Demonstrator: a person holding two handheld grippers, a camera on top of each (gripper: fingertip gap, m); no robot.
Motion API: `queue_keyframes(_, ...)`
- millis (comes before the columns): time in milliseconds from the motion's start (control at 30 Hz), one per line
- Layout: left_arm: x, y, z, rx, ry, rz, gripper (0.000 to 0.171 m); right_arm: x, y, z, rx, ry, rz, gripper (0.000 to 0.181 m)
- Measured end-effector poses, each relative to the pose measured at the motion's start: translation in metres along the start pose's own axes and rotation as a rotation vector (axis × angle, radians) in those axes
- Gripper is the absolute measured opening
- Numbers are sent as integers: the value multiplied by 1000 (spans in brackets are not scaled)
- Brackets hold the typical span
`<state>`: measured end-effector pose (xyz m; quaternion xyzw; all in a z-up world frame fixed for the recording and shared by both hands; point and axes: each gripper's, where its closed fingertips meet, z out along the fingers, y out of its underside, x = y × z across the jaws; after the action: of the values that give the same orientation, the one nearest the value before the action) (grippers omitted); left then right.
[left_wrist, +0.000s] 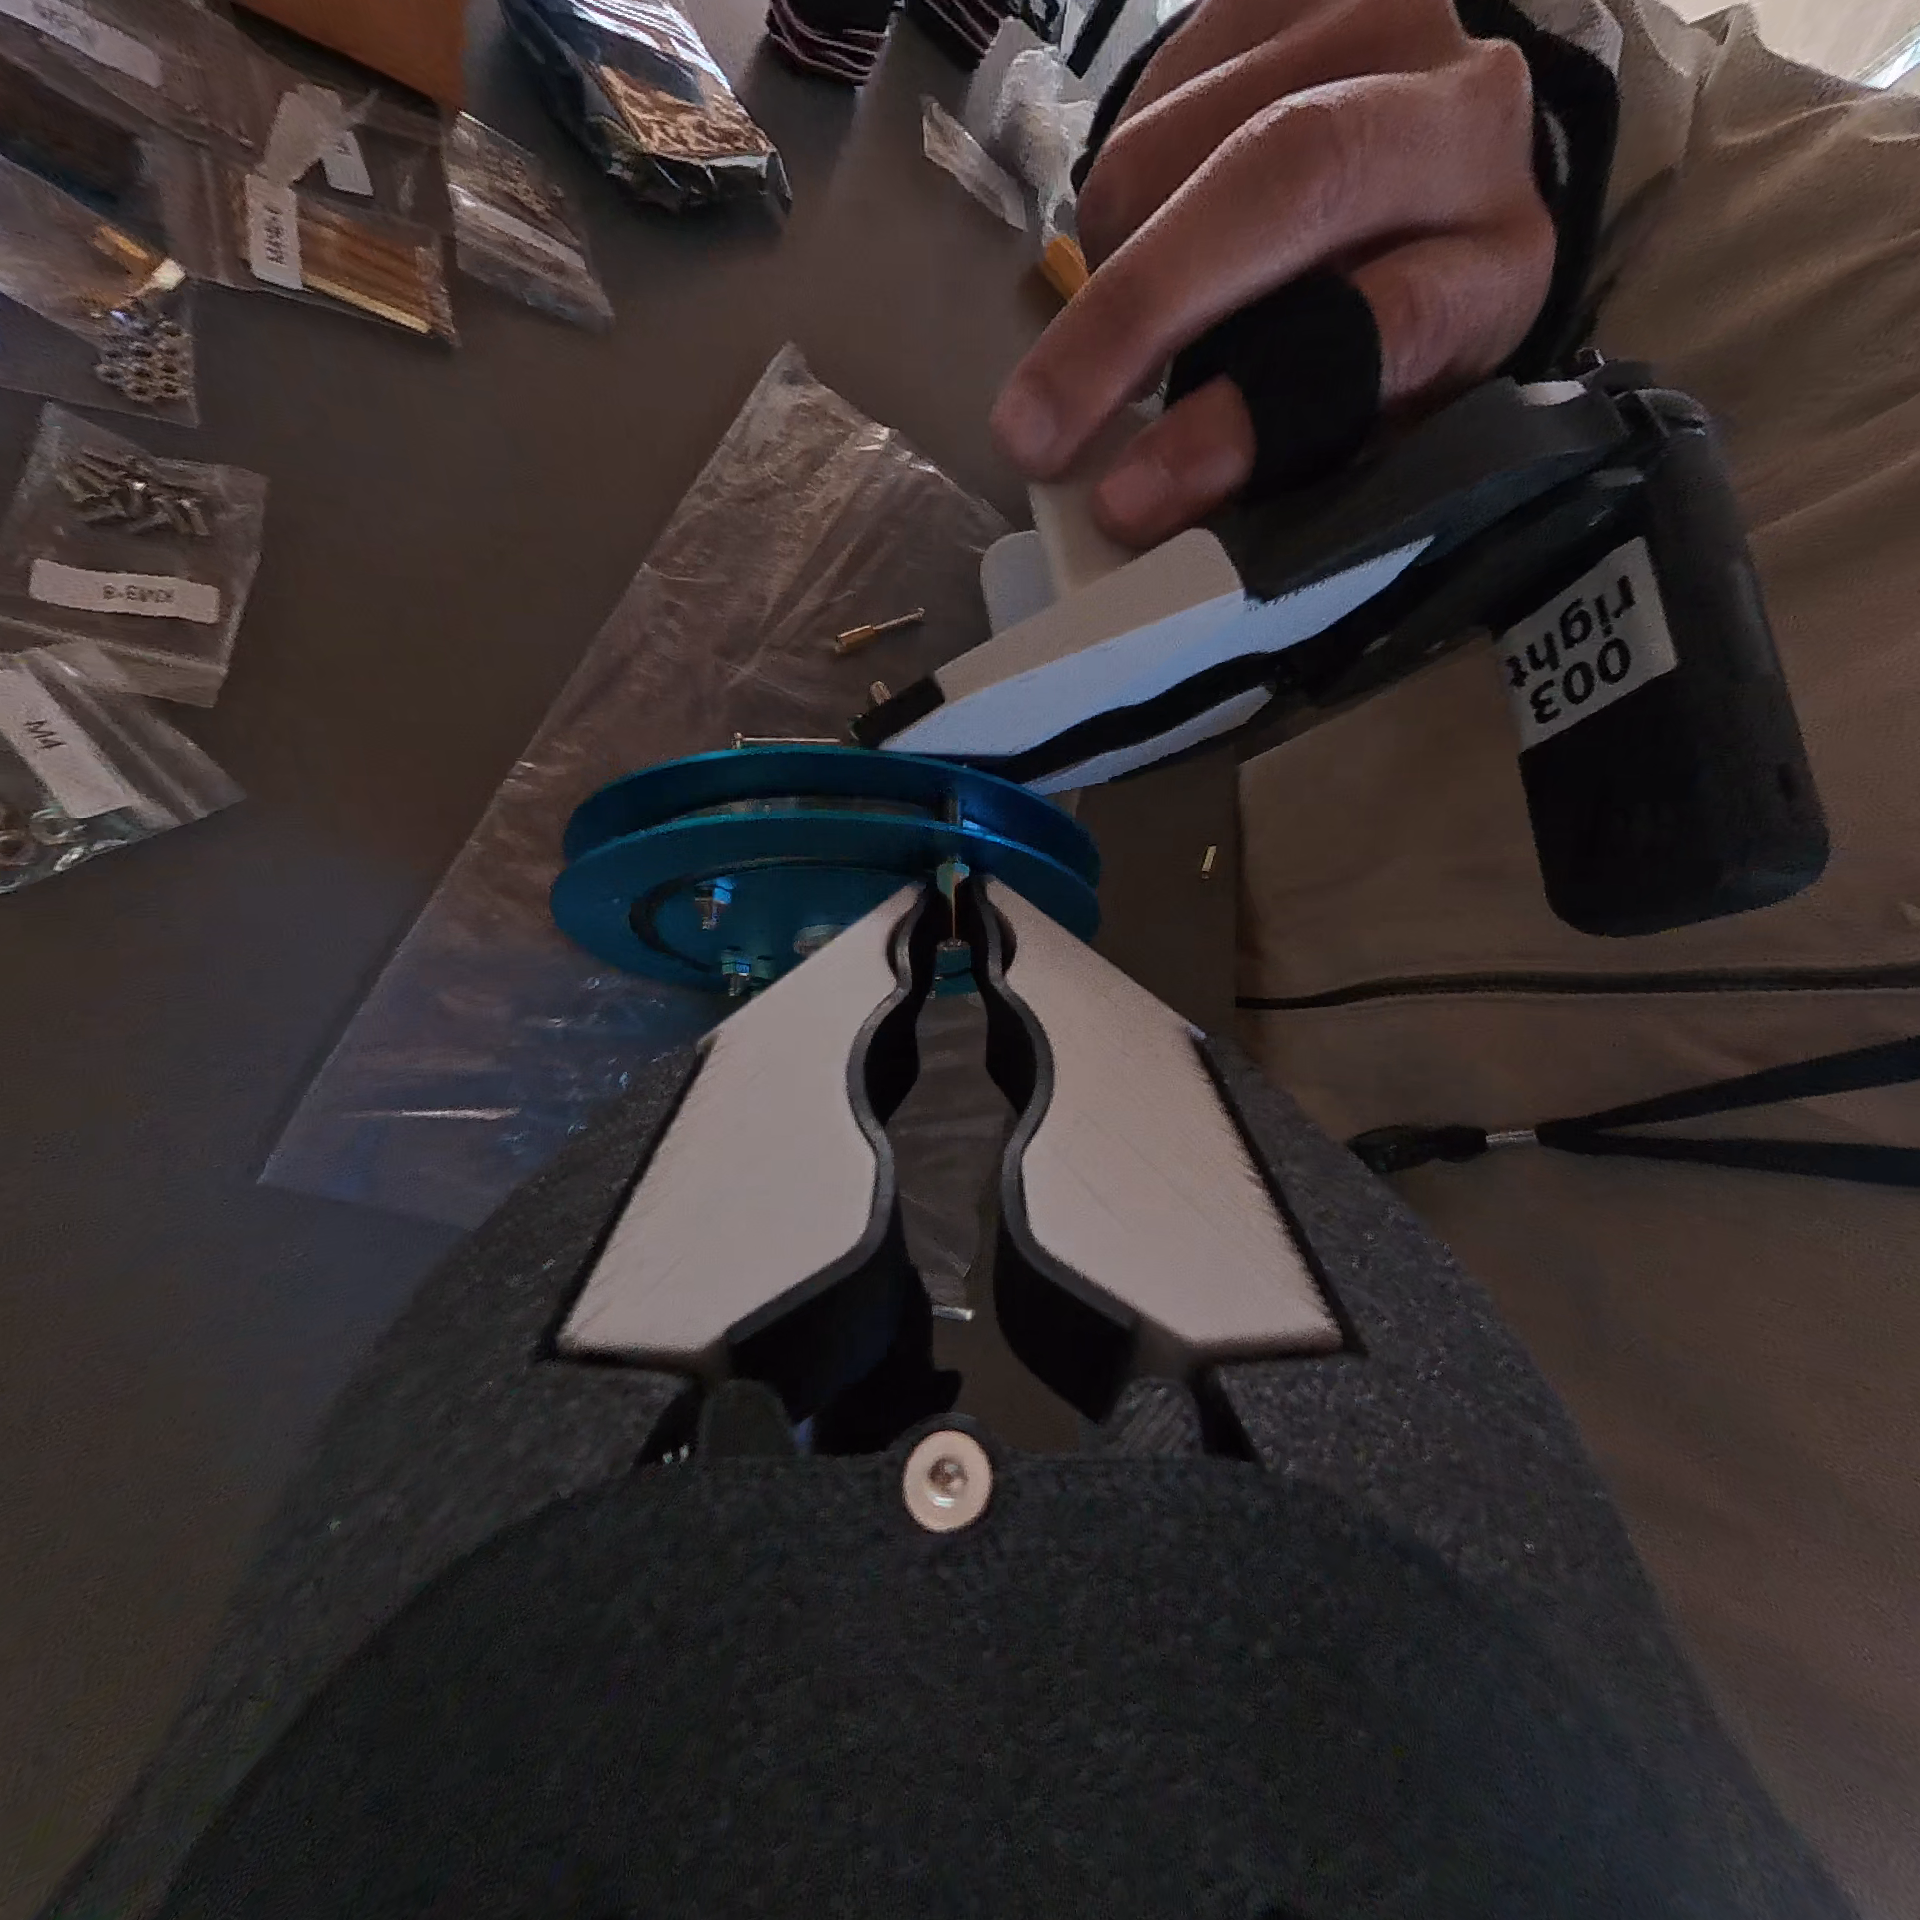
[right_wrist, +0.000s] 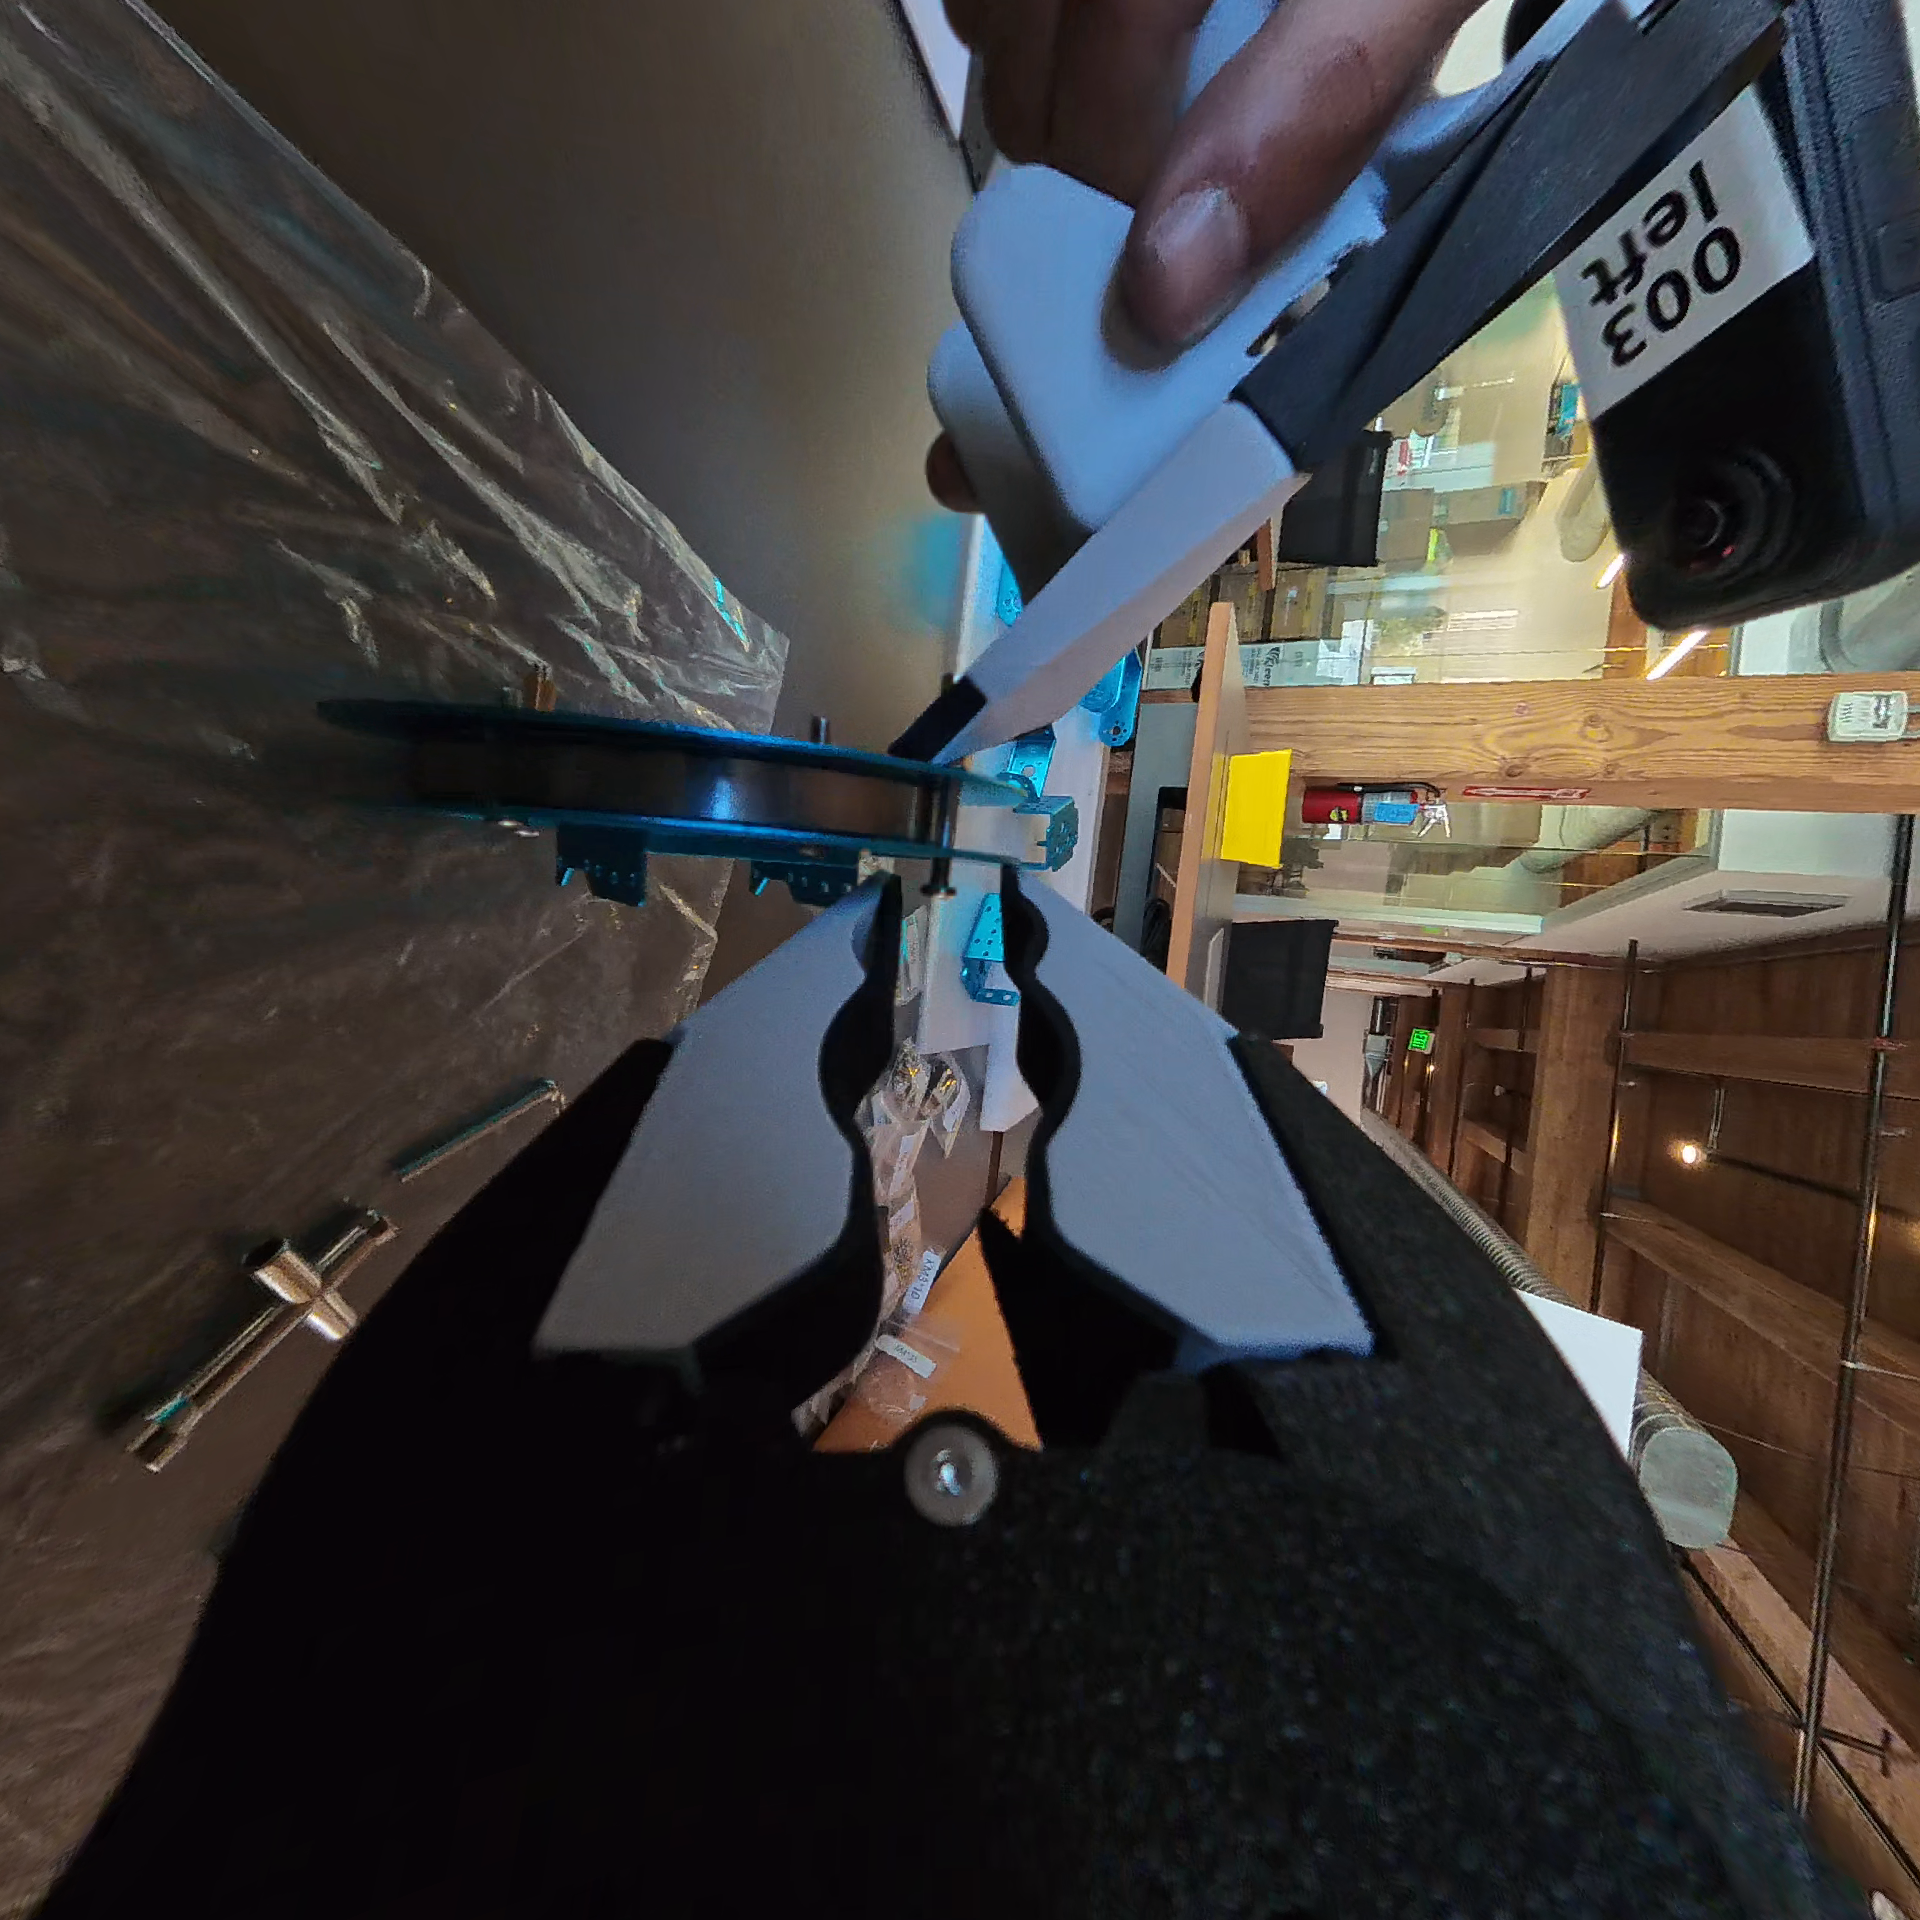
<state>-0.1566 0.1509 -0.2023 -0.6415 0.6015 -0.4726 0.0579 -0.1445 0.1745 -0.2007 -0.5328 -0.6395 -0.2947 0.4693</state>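
A blue wheel of two round plates (left_wrist: 821, 831) stacked with a gap stands on a clear plastic bag (left_wrist: 727, 582). A thin screw (left_wrist: 948, 906) runs through its rim. My left gripper (left_wrist: 950, 896) has its tips closed in on this screw from one side of the wheel. The right gripper (left_wrist: 883, 732), held by a hand (left_wrist: 1299, 239), meets the rim from the other side. In the right wrist view the wheel (right_wrist: 644, 769) is edge-on. The right gripper (right_wrist: 948, 891) has its jaws a little apart around the screw's end (right_wrist: 940, 885). The left gripper (right_wrist: 935, 727) touches the opposite plate.
Several clear bags of small hardware (left_wrist: 125, 540) lie on the brown table (left_wrist: 416, 499) to the left. Loose brass standoffs (left_wrist: 878, 629) lie on the bag. A cross-shaped metal wrench (right_wrist: 281, 1309), a thin rod (right_wrist: 478, 1127) and blue brackets (right_wrist: 987, 956) lie nearby. A person's beige clothing (left_wrist: 1662, 1039) fills the right. Both grippers' tips are close together, under 4 cm apart. From the right gripper's tips to the cross-shaped metal wrench (right_wrist: 281, 1309) is close to 12 cm.
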Motion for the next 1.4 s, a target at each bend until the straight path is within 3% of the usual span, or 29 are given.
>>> queue_keyframes(133,1,-2,1,16,3,-19,4,2,-2,0,3,19,-25,13)
queue_keyframes(233,3,-1,1,21,13,-58,4,3,-3,-2,-28,73,-141,12)
queue_keyframes(433,5,-4,3,105,168,-279,4,8,-1,-4,-52,285,-296,12)
queue_keyframes(633,2,-5,0,126,207,-251,4,4,1,1,12,143,-29,8)
queue_keyframes(833,1,-4,-2,125,208,-216,4,3,-2,1,26,171,-29,4)
queue_keyframes(933,-3,-6,-3,103,84,-72,3,5,-1,5,2,184,-150,3)
queue_keyframes(967,-3,-5,-2,77,7,22,3,4,-1,4,6,130,-122,2)
queue_keyframes(1067,1,-2,0,-28,-284,388,4,-7,-4,-2,15,-231,159,2)
queue_keyframes(1167,3,-1,4,-118,-571,725,3,-14,-3,-10,-15,-481,260,2)
queue_keyframes(1267,6,-1,10,-129,-780,975,3,-23,-5,-23,-16,-777,390,2)
queue_keyframes(1400,2,-7,9,-91,-1073,1257,3,-23,-7,-30,28,-1176,722,2)
